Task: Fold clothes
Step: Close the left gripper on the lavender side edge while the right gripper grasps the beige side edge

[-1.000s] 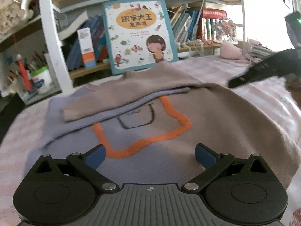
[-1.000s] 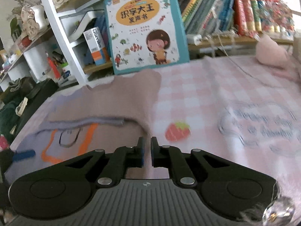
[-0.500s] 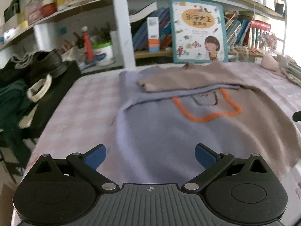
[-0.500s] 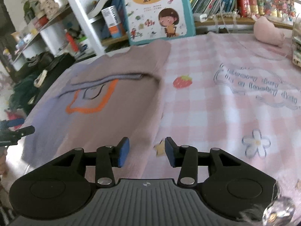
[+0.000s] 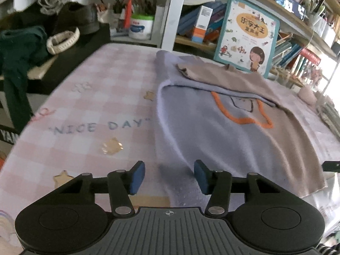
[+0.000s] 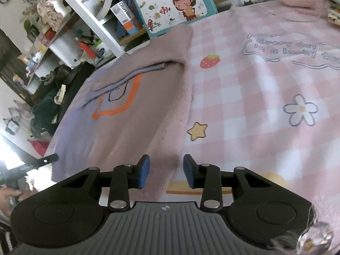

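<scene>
Lying flat on the pink checked cloth (image 6: 255, 97), the sweater (image 5: 223, 131) has both sleeves folded across its chest, book (image 5: 246, 34) propped just beyond its collar. Left gripper (image 5: 169, 175) is closing over the sweater's lilac bottom corner, pads (image 5: 137, 177) not yet pressing. Right gripper (image 6: 166, 171) is closing over the sweater's beige bottom corner, fabric between the pads (image 6: 144, 171), unpinched.

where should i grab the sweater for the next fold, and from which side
Take the sweater by its near hem, one bottom corner per tongs, coming in from the near table edge. The sleeves are already folded across the chest and the hem lies flat and free. Both tongs, left and right, are closing there.
</scene>
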Action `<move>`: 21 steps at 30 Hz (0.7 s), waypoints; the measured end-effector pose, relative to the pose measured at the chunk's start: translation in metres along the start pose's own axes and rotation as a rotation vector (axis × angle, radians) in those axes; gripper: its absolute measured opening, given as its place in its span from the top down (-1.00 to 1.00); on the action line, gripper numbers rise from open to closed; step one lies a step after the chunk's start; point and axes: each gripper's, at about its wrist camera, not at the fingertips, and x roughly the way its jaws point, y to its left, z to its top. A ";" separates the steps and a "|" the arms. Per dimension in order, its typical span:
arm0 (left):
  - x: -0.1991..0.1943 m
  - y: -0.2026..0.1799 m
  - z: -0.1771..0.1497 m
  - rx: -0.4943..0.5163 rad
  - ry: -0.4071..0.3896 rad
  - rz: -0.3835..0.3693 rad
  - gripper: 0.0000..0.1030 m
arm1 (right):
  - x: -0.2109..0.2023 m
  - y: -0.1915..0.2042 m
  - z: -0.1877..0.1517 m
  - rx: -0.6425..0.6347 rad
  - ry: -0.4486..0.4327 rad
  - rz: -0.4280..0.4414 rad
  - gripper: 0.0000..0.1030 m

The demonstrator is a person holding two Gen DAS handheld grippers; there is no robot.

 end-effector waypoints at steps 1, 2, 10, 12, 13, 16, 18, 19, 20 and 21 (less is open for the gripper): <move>0.002 0.001 0.000 -0.005 -0.002 -0.003 0.09 | 0.001 0.001 0.000 -0.002 -0.002 0.000 0.34; 0.003 0.001 0.000 -0.007 -0.004 -0.004 0.16 | 0.002 0.002 0.000 -0.003 -0.005 0.001 0.35; 0.003 -0.002 0.006 -0.038 -0.035 -0.077 0.79 | 0.015 0.010 0.004 -0.012 -0.009 0.012 0.68; -0.004 -0.007 0.010 -0.037 -0.068 -0.109 0.79 | 0.012 0.014 0.009 -0.002 -0.030 0.056 0.70; -0.007 -0.009 0.012 -0.040 -0.082 -0.128 0.79 | 0.010 0.015 0.011 0.002 -0.040 0.075 0.70; -0.008 -0.009 0.015 -0.052 -0.084 -0.164 0.79 | 0.002 0.018 0.016 0.004 -0.070 0.111 0.70; -0.004 -0.007 0.014 -0.051 -0.060 -0.145 0.78 | 0.004 0.017 0.016 0.004 -0.055 0.099 0.70; -0.002 -0.005 0.013 -0.055 -0.046 -0.138 0.76 | 0.006 0.015 0.016 0.009 -0.039 0.089 0.70; 0.000 -0.003 0.012 -0.060 -0.032 -0.132 0.69 | 0.008 0.012 0.015 0.017 -0.025 0.081 0.68; 0.002 0.000 0.011 -0.065 -0.018 -0.126 0.57 | 0.011 0.010 0.014 0.030 -0.016 0.075 0.61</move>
